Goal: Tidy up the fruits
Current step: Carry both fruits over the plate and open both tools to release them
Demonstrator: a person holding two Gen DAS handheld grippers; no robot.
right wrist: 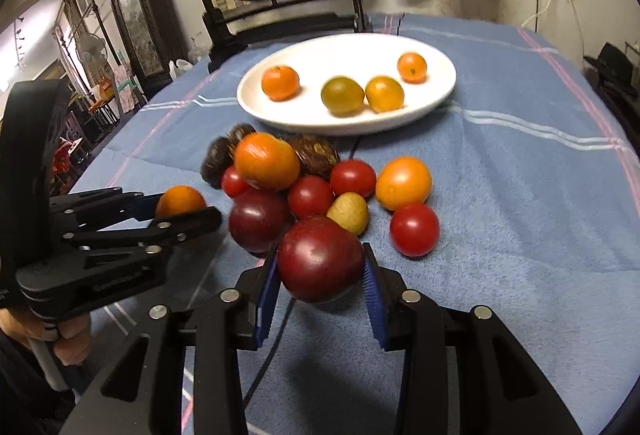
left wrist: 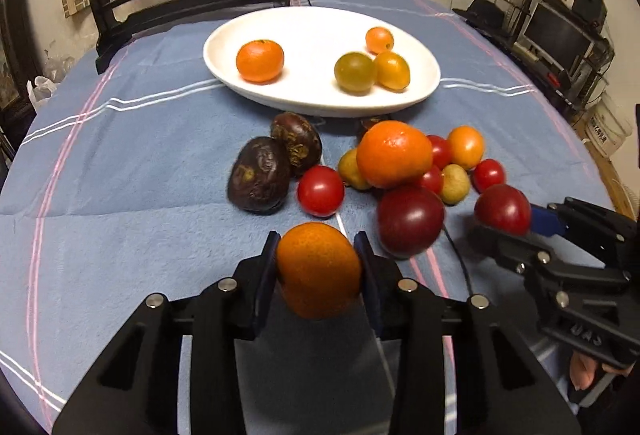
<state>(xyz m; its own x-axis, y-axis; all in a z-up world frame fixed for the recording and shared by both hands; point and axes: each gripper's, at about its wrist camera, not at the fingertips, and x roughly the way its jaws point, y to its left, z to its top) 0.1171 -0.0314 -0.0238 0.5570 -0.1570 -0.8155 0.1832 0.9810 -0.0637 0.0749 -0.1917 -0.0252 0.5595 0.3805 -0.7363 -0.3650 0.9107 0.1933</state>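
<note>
My left gripper (left wrist: 318, 267) is clamped on a small mandarin (left wrist: 318, 269), pads pressing its two sides at the widest part; my right gripper (right wrist: 320, 269) is clamped the same way on a dark red plum (right wrist: 320, 259). Both fruits sit near me, just above the blue tablecloth (right wrist: 520, 235), w/ the loose pile right behind them: a bigger mandarin (right wrist: 266, 161), another plum (right wrist: 258, 221), several red cherry tomatoes, e.g. one at the right edge (right wrist: 414, 229), an orange tomato (right wrist: 404, 183), a small yellowish fruit (right wrist: 348, 213) & dark wrinkled passion fruits (left wrist: 260, 181) on the left side. Farther off is the white oval plate (right wrist: 440, 91), already holding a mandarin (right wrist: 280, 83) at left plus three small round fruits to the right. Handling, as I judge it: mandarin is light, peel soft & a bit loose, so it gives under the pads and can twist; grip across the middle, not too hard. Plum is heavier, skin smooth & glossy, prob. slippery, and it bruises if squeezed; hold at the equator, pads flat, keep it centred. Tomatoes look most fragile, thin skin. Passion fruits seem stiff-shelled, rough, easy to hold. Whether either fruit is fully clear of the cloth I can't tell.
</note>
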